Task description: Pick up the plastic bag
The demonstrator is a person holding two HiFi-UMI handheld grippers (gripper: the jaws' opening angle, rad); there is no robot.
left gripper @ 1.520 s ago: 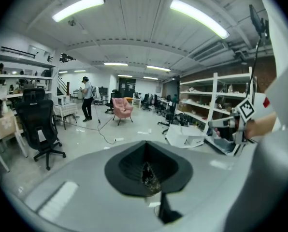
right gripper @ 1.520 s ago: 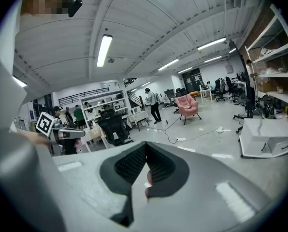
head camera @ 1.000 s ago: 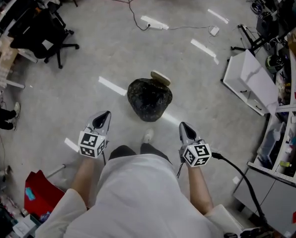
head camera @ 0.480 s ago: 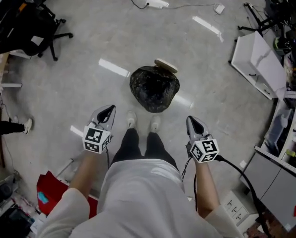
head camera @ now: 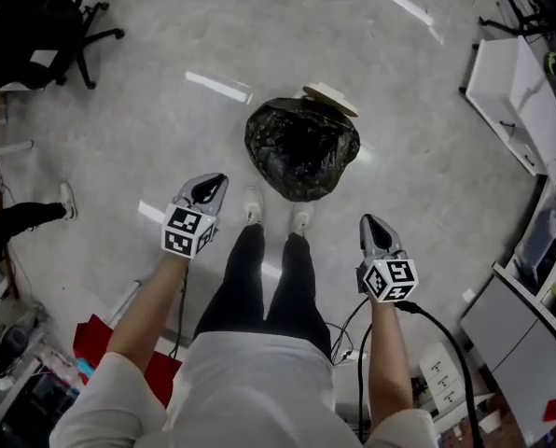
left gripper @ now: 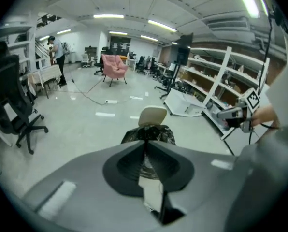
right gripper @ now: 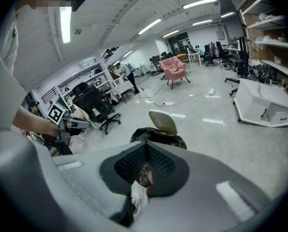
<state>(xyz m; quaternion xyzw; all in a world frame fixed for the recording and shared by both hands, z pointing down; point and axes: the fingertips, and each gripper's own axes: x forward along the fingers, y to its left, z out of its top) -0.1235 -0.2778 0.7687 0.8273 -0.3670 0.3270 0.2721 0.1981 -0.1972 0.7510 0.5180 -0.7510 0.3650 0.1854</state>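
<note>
A black plastic bag [head camera: 302, 149] sits on the grey floor [head camera: 147, 138], full and crumpled, its dark film hiding whatever is inside. A single beige disc [head camera: 331, 98] touches the far side of the bag, its near edge covered by the plastic. In both gripper views each tool's own grey body blocks the lower part of the bag, leaving only its top and the disc in sight.

The person's two pale shoes [head camera: 252, 203] stand just on the near side of the bag. The left gripper [head camera: 213, 184] hangs near the bag, off its near left, with its fingers pressed together on nothing. The right gripper [head camera: 375, 226] hangs off the bag's near right, its fingers likewise closed and empty. Neither touches the bag.

The only markings that can be made out are the black-and-white square patterns on each gripper's cube.

Well to the right of the bag, one white cabinet [head camera: 516, 101] is cut off by the frame edge. To the bag's left, only a bystander's dark leg and shoe [head camera: 17, 220] show. One black office chair [head camera: 35, 26] stands far off to the bag's left.
</note>
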